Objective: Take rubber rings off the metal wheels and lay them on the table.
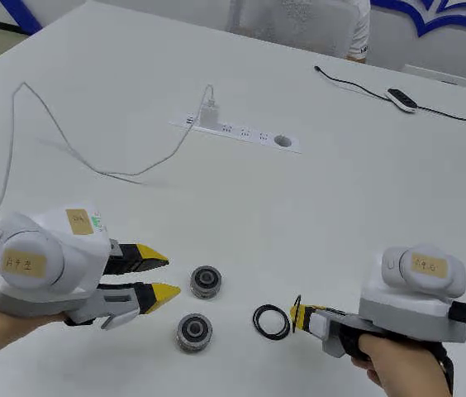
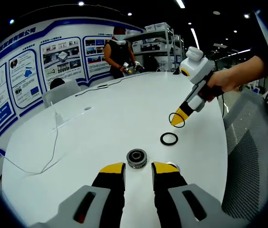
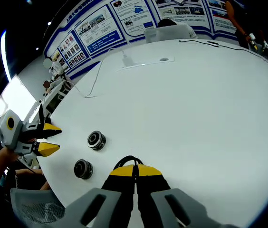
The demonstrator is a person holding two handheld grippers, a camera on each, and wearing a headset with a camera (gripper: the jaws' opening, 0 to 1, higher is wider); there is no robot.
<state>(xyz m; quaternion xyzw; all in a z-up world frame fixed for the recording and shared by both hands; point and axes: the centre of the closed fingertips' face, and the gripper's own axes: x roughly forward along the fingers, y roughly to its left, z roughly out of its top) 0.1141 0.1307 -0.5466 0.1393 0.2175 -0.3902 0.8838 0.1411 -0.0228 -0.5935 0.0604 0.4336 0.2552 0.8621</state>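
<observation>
Two small metal wheels with dark rims sit on the white table [image 1: 316, 207]: the farther wheel [image 1: 206, 281] [image 2: 137, 157] [image 3: 96, 140] and the nearer wheel [image 1: 194, 332] [image 3: 83, 168]. One black rubber ring [image 1: 271, 321] [image 2: 168, 138] lies flat to their right. My left gripper [image 1: 157, 275] [image 2: 138, 168] [image 3: 47, 138] is open, its yellow tips just left of the farther wheel. My right gripper [image 1: 298, 315] [image 2: 177, 119] [image 3: 135, 169] is shut on a second black ring [image 1: 297, 303] [image 3: 127, 158], held slightly above the table beside the lying ring.
A white power strip [image 1: 237, 131] with a charger [image 1: 209, 112] and a long grey cable [image 1: 68, 149] lies mid-table. A black cable with a remote [image 1: 401, 99] is at the far right. One person [image 1: 299, 21] sits at the far edge, and another person [image 2: 119, 50] stands beyond.
</observation>
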